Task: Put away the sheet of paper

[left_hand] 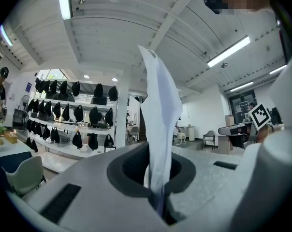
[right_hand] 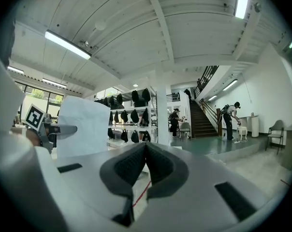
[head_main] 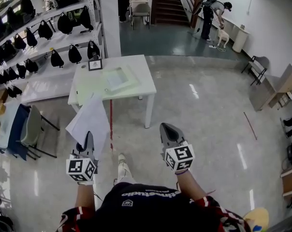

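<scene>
Left claw point(head_main: 89, 138) pinches paper point(head_main: 90, 117), white table point(head_main: 136, 64) standing ahead.

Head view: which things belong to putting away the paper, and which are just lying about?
Job: paper, pinched in the shut left gripper; probably the table ahead.
Lying about: right gripper, shut and empty; bag shelves; chair; small frame; stairs.
</scene>
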The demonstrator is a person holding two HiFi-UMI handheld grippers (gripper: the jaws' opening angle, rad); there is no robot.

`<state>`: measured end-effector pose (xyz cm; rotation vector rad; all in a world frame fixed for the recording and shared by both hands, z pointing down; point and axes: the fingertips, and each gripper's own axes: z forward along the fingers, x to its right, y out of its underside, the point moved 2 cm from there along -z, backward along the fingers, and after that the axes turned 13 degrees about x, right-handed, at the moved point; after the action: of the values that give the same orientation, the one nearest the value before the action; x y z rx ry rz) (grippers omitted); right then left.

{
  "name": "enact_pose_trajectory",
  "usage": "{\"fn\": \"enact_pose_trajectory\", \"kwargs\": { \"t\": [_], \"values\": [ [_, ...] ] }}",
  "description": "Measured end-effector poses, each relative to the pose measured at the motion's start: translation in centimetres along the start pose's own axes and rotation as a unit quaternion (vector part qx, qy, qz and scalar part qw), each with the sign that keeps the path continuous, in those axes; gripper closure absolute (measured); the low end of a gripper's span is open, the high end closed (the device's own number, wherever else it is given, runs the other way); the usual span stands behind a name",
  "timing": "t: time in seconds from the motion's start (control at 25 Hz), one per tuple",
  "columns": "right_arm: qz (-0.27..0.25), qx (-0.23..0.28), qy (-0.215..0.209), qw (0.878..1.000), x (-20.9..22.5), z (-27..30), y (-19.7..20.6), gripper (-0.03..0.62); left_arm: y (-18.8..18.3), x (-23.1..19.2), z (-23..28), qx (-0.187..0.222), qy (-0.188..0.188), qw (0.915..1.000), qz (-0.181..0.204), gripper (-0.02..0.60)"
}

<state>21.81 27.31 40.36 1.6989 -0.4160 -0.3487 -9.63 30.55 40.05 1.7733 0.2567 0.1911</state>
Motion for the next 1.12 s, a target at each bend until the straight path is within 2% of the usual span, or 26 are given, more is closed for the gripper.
{"fn": "enact_pose_trajectory", "kwargs": {
  "t": [0.52, 1.12],
  "values": [
    [0.001, -0.009, -0.005, 1.0, 0.8, 4.6, 1.7, 0.595, 1.8, -3.5, 3.2, -0.002, -0.016, 0.9999, -0.004, 0.575],
    [0.002, -0.005, -0.005, 1.0, 3.0, 15.0, 2.1, 0.595, 3.0, -8.6, 12.7, 0.0, -0.013, 0.9999, -0.01, 0.575]
  ]
}}
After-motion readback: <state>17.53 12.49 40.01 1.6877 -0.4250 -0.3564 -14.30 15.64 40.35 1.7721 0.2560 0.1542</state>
